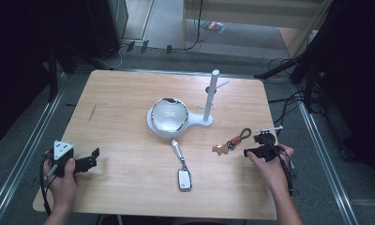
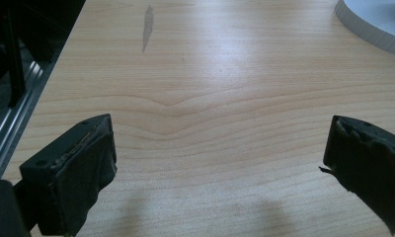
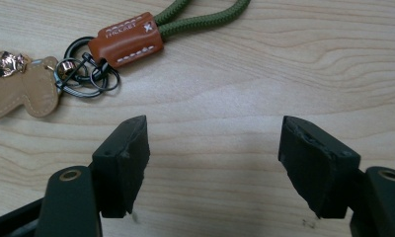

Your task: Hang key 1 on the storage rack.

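Both tongs sat spread wide and empty on the counter [image 1: 129, 93], left tongs [image 2: 220, 168] far off, right tongs [image 3: 215, 163] just beside the keychain [image 3: 87, 64], whose loose rings looked likely to skid if nudged.

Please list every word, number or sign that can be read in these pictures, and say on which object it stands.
Leather tab of the green-cord keychain: one embossed line of letters and a small stitched cross, too faint to read for certain.
Car key fob: markings too small to read.
Nothing else carries readable text.
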`<action>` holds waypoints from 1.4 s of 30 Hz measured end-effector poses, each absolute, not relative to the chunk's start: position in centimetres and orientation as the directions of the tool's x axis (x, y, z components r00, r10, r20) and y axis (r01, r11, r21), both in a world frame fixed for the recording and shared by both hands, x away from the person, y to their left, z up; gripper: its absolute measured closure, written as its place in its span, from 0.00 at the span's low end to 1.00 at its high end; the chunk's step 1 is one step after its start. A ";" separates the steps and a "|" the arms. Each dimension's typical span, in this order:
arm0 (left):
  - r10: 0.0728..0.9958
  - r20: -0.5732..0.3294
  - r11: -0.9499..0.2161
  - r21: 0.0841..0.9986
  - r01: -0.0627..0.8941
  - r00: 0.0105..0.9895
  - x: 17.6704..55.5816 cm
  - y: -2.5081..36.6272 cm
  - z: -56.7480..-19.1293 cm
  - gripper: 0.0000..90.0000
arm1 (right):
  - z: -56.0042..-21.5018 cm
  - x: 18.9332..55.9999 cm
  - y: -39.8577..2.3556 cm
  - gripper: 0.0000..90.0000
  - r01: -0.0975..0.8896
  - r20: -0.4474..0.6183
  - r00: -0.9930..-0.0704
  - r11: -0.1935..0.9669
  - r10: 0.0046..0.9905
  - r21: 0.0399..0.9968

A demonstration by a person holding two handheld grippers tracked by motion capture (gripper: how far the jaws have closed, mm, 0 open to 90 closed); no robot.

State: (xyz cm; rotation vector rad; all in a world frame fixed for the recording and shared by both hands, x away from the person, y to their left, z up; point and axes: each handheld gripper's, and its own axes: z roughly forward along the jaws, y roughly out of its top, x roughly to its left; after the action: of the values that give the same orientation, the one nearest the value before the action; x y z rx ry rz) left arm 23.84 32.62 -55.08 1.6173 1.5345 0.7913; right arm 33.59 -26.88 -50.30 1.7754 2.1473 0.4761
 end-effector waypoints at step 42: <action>0.994 -0.069 0.013 0.847 0.531 0.086 23.9 32.7 -55.1 0.00 | -49.7 39.6 -21.9 0.45 0.966 0.090 -0.029 0.005 0.996 0.258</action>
State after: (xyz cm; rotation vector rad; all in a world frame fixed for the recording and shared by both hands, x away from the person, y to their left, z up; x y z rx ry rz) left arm 23.94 32.66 -55.10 1.6162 1.5411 0.7822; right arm 39.61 -21.92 -49.68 2.1024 2.1394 0.3775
